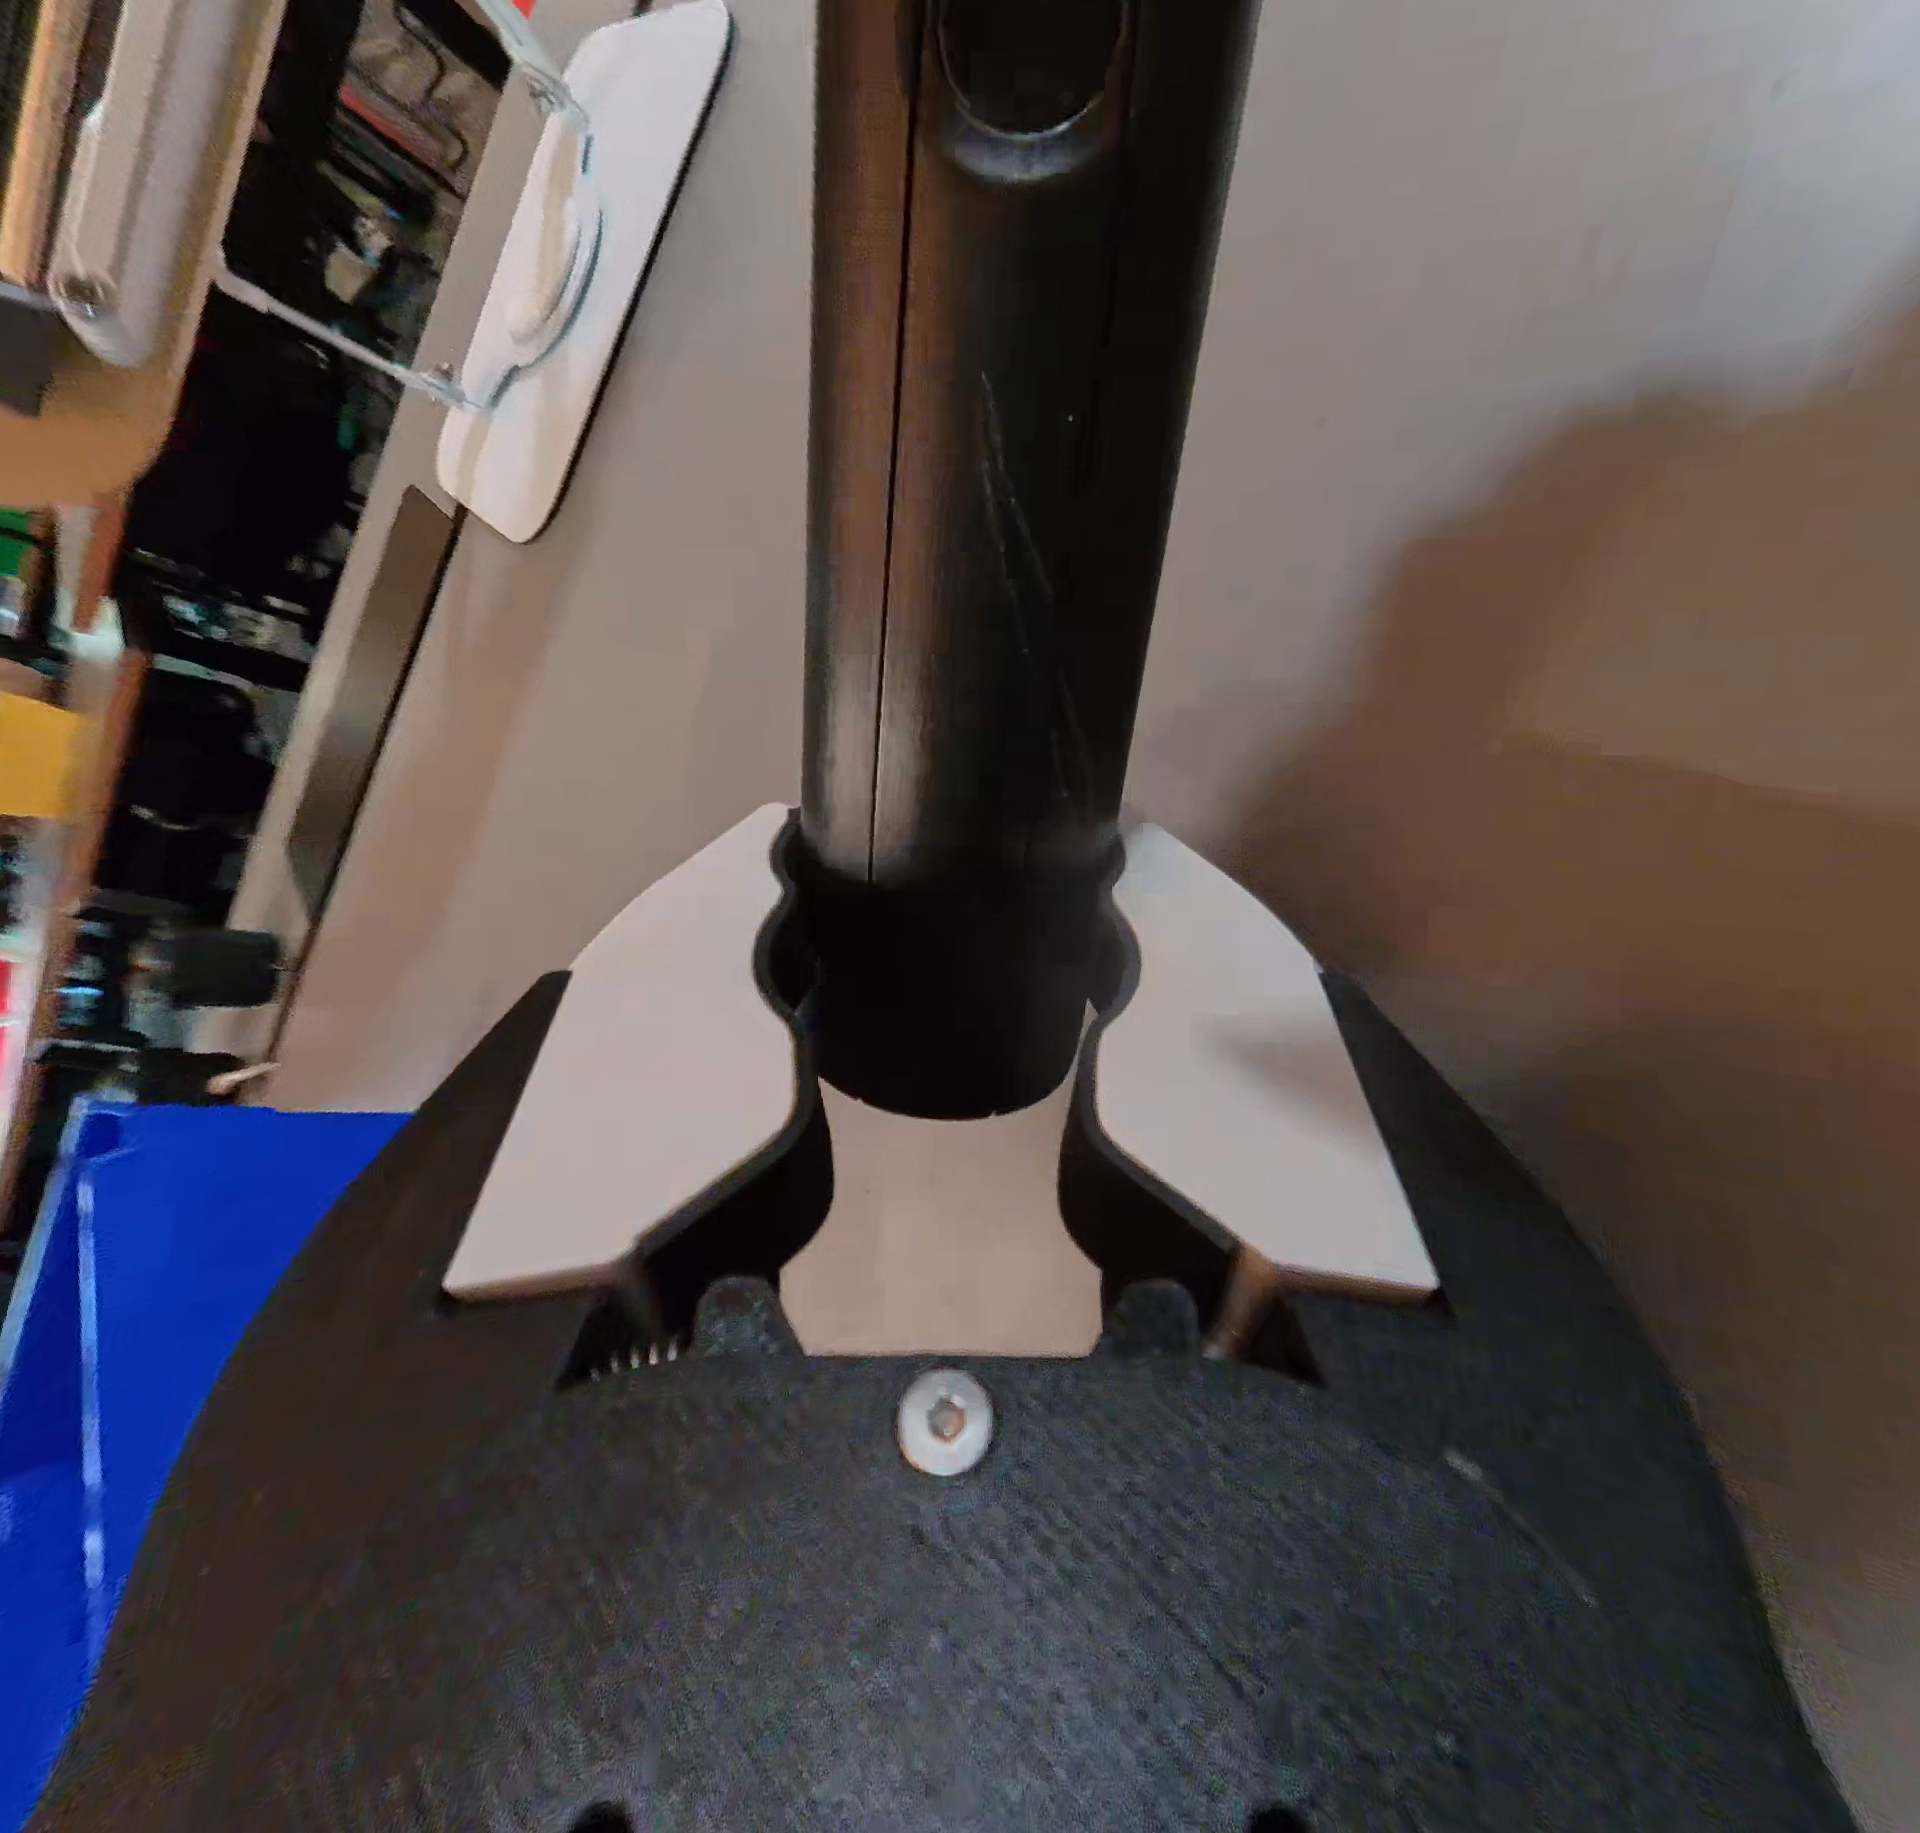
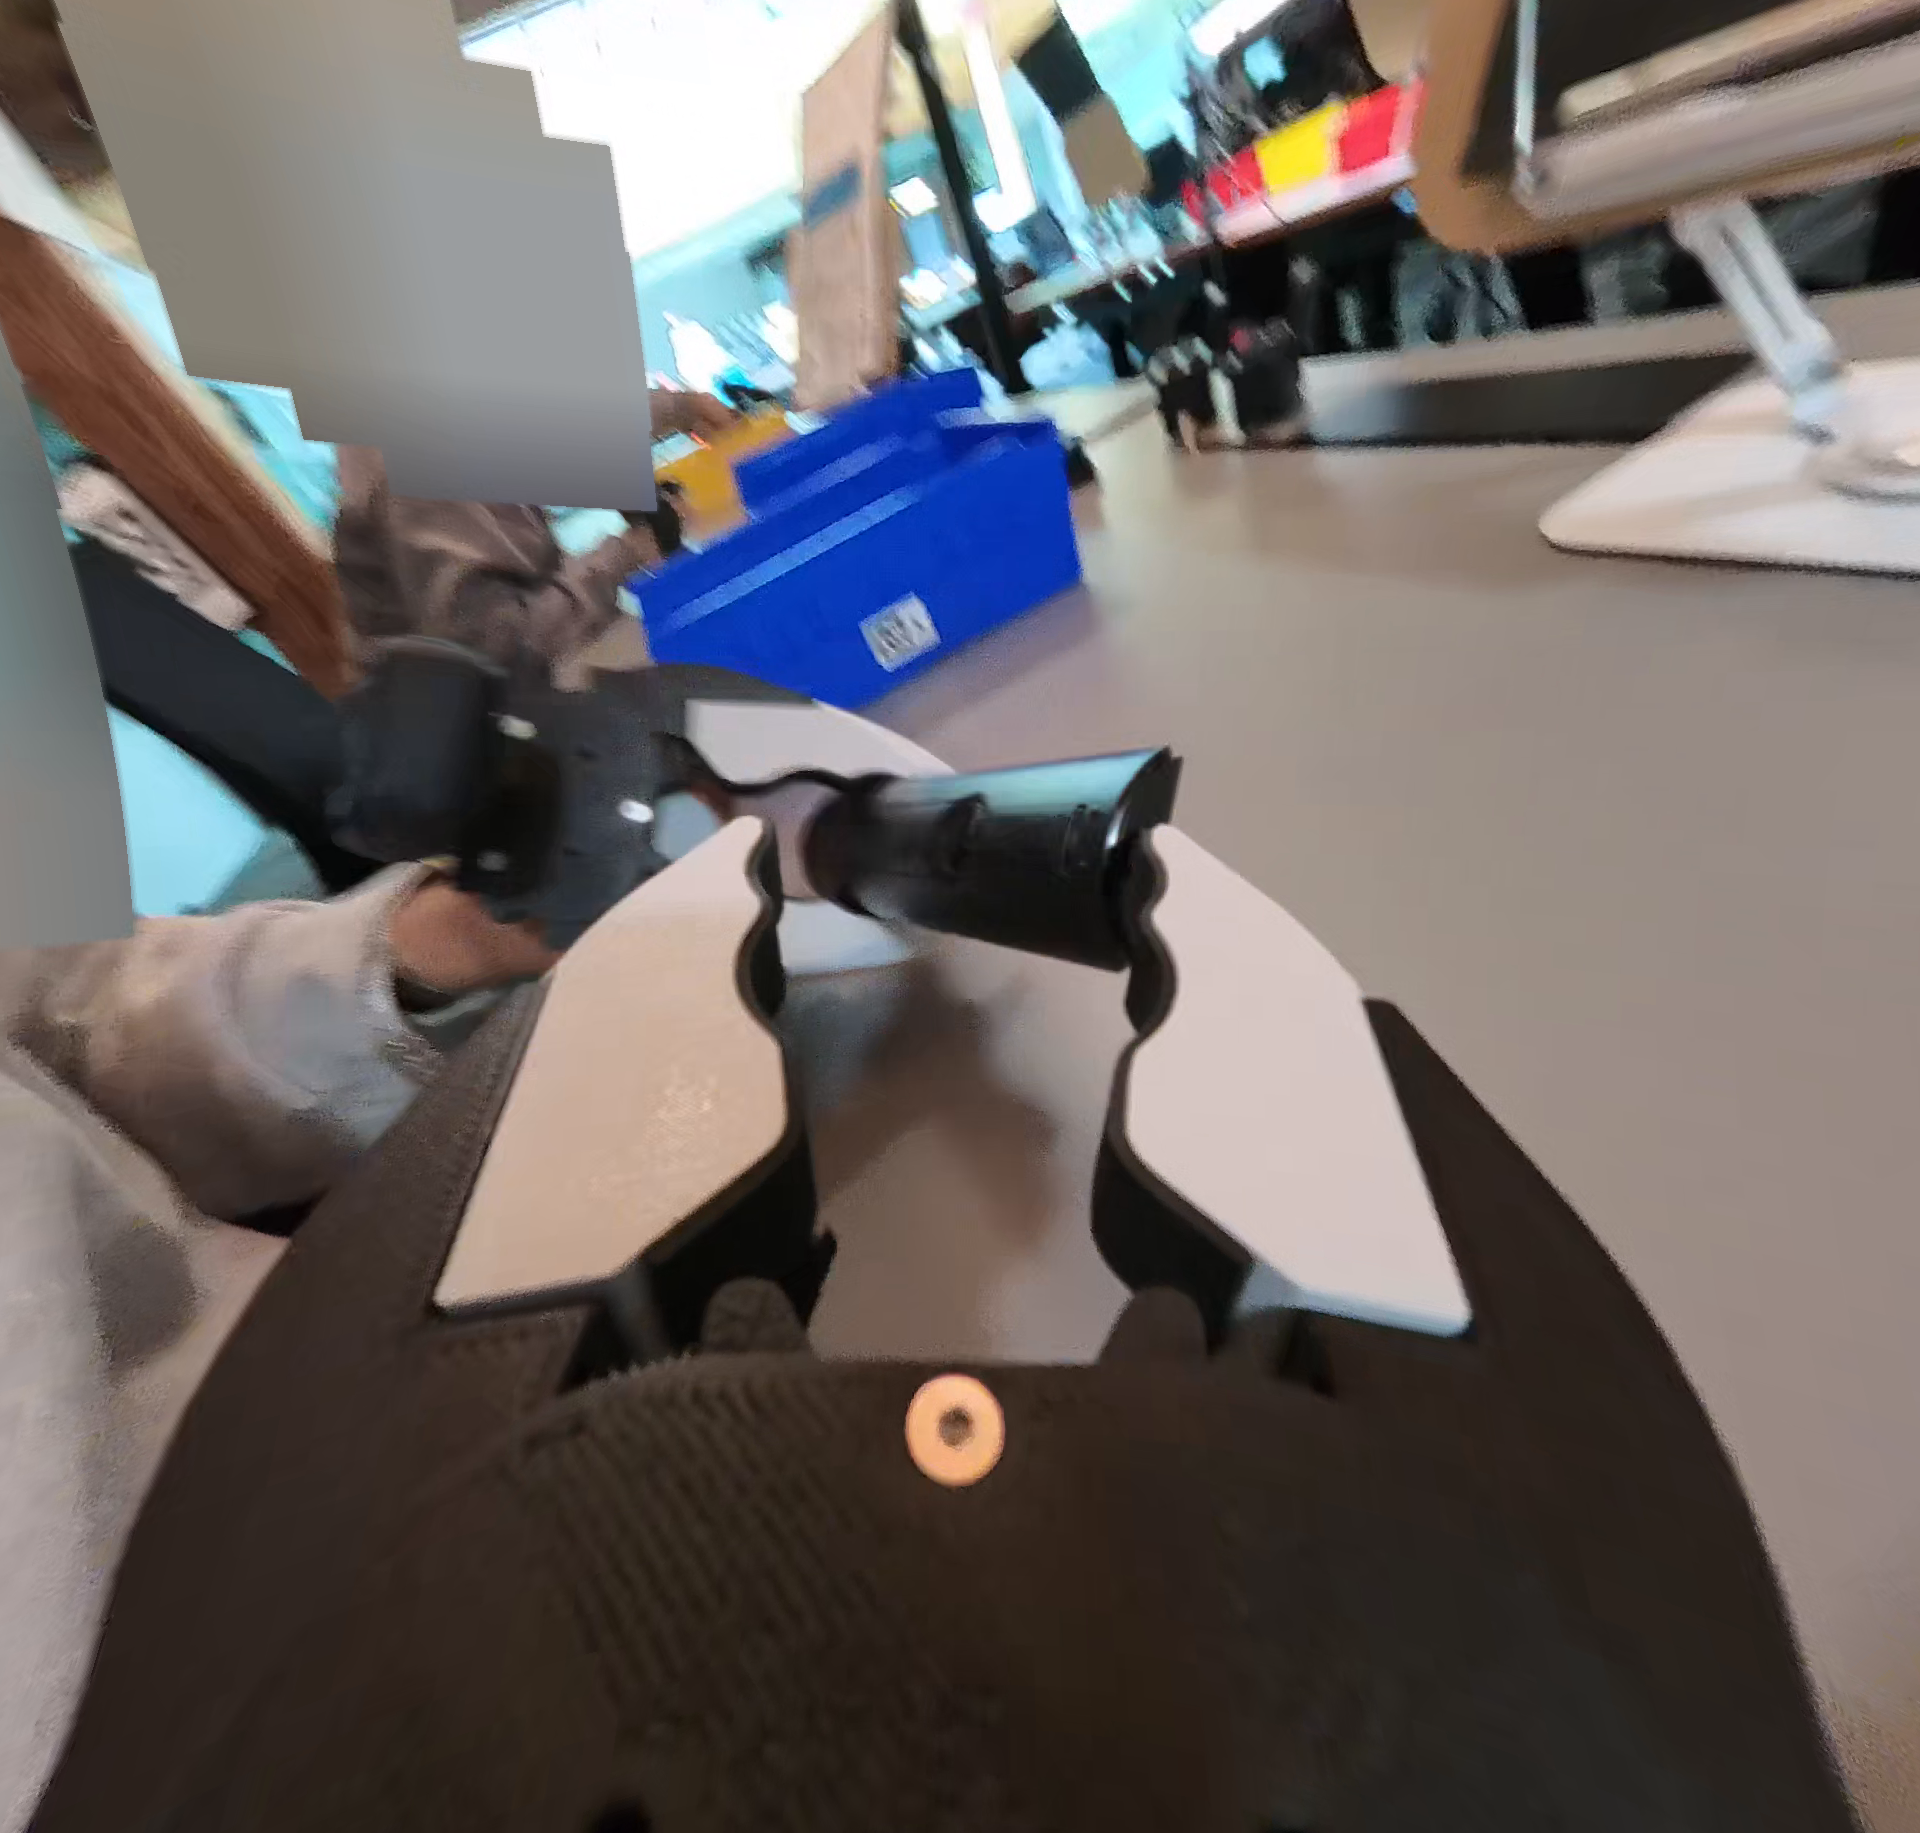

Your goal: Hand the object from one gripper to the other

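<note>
The object is a black tube (image 1: 987,433) with an oval hole in its side. My left gripper (image 1: 956,838) is shut on its near end, and the tube sticks straight out from the fingertips above the grey table (image 1: 1507,329). In the right wrist view the tube (image 2: 1039,848) lies crosswise, held from the left by the left gripper (image 2: 821,827). My right gripper (image 2: 956,838) is open, with its fingertips on either side of the tube's free end. That end reaches the right fingertip; I cannot tell if they touch.
A blue bin (image 2: 862,557) stands on the table (image 2: 1455,848) beyond the grippers and shows at the lower left of the left wrist view (image 1: 208,1264). A white monitor stand base (image 2: 1714,505) sits at the far right. A person's grey sleeve (image 2: 208,1004) is at the left.
</note>
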The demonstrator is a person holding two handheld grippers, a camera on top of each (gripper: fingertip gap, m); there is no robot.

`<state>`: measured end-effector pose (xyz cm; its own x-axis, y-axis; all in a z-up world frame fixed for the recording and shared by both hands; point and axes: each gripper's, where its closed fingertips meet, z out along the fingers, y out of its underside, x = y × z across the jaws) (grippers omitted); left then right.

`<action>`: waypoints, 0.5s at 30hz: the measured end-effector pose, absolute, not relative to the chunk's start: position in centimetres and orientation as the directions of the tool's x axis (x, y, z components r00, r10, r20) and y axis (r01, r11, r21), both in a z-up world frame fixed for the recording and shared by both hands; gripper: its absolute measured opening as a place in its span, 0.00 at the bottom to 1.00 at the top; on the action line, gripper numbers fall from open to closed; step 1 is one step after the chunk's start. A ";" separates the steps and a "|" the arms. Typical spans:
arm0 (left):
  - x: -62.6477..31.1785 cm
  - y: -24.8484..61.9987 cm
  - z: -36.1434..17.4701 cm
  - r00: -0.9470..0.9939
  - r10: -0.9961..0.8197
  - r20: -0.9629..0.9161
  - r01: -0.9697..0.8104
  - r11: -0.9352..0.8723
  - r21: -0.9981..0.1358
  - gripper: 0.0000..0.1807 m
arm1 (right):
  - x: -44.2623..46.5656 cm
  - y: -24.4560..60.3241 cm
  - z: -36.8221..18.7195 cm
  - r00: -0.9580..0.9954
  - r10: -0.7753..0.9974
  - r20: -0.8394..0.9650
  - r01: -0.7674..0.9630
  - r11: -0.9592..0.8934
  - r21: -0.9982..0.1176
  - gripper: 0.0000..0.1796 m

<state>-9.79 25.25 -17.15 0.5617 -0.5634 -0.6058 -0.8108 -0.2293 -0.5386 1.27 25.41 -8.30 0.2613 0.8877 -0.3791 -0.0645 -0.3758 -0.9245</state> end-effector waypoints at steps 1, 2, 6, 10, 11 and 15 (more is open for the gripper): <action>-9.7 25.2 -17.3 0.533 -0.560 -0.634 -0.834 -0.220 -0.506 0.28 | 1.3 25.8 -9.4 0.308 0.876 -0.370 -0.013 -0.385 -0.923 0.33; -9.8 25.2 -17.3 0.511 -0.552 -0.659 -0.851 -0.218 -0.477 0.28 | 1.5 26.2 -10.3 0.344 0.866 -0.363 0.031 -0.397 -0.917 0.26; -9.6 25.2 -17.1 0.493 -0.554 -0.671 -0.856 -0.174 -0.486 0.29 | 2.2 26.9 -10.8 0.320 0.830 -0.457 0.014 -0.486 -0.874 0.23; -9.1 25.2 -16.4 0.494 -0.543 -0.678 -0.850 -0.138 -0.509 0.29 | 2.4 27.4 -11.2 0.318 0.811 -0.491 -0.013 -0.514 -0.858 0.31; -9.0 25.1 -16.5 0.489 -0.544 -0.682 -0.852 -0.132 -0.506 0.29 | 2.3 27.5 -11.3 0.323 0.812 -0.486 -0.014 -0.509 -0.861 0.34; -8.6 25.0 -16.7 0.471 -0.557 -0.684 -0.858 -0.110 -0.502 0.29 | 2.1 27.3 -11.5 0.306 0.822 -0.479 -0.003 -0.503 -0.864 0.32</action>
